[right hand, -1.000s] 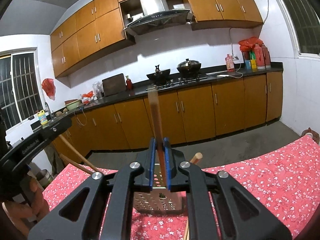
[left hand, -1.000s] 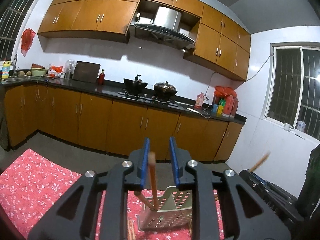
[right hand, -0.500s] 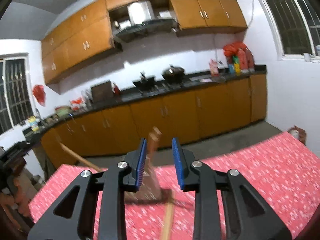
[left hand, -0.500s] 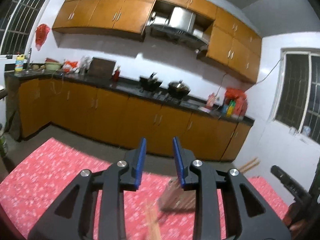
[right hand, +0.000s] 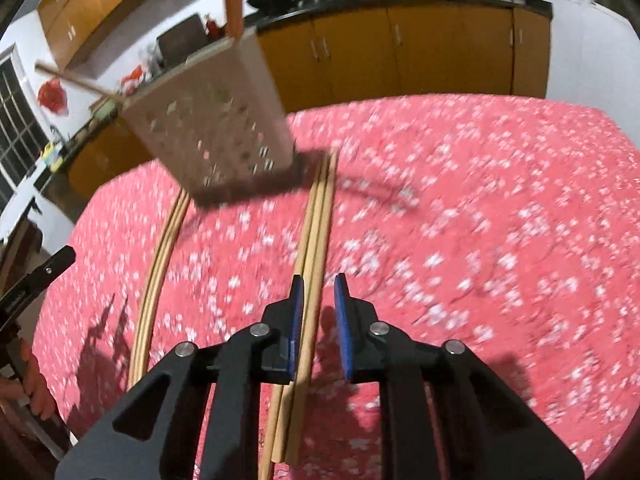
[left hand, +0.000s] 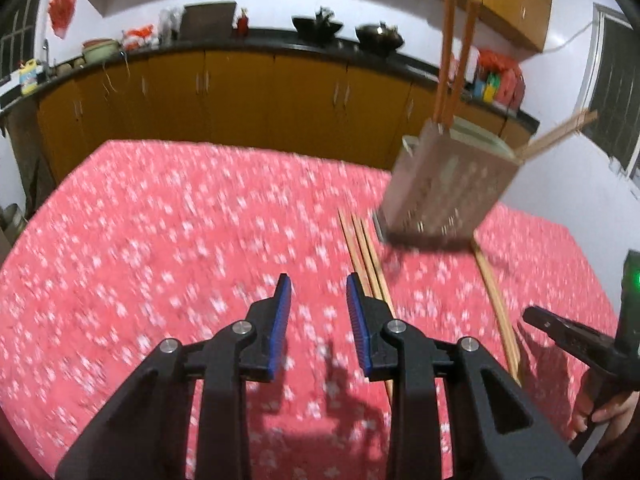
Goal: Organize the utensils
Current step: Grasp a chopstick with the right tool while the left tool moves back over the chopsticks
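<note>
Two hand-held grippers pointed down at the red flowered desk, and neither carried anything. The left hand-held gripper stood with its jaws spread, only cloth between the blue pads; a bundle of chopsticks lay just to its right, running away toward the holder and passing under its right finger, so it seemed lined up beside that bundle rather than over it. The right hand-held gripper had just been closing, its jaws narrowly apart with a second bundle of chopsticks lying lengthwise between them, close against the left pad; the pads did not seem to press on it yet, though blur made contact hard to judge. That alignment along the sticks suggested a pick-up was being set up, one bundle for each side. Ahead of both stood the perforated metal holder, upright on the cloth, with a few chopsticks already in it: orange ones rose from its top and a pale pair leaned out sideways, which is presumably where the loose ones belong. Motion blur smeared the cloth pattern and the holder's holes. How many sticks made up each bundle could not be counted, and their near ends were hidden beneath the gripper bodies. The orange sticks were cut off by the top edge in the right view.
</note>
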Tool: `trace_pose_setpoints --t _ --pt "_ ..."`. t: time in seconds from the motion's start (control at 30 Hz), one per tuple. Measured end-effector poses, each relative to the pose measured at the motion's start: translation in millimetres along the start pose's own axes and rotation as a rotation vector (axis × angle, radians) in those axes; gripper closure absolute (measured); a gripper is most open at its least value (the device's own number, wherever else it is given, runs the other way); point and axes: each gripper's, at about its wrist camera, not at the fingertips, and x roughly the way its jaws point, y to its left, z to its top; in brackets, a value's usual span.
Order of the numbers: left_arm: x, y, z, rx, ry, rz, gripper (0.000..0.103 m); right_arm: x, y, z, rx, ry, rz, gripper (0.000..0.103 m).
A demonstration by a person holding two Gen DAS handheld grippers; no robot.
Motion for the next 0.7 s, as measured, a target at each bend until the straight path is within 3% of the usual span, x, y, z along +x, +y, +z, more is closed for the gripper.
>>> trace_pose_setpoints --t 0.53,0.7 --pt "27 -20 -28 0.033 0.124 -0.067 0.073 14 0 -8 -0.048 0.026 -0.060 0.091" --pt "32 -27 -35 0.047 0.156 -0.098 0.076 17 2 -6 -0.090 0.019 -0.130 0.095"
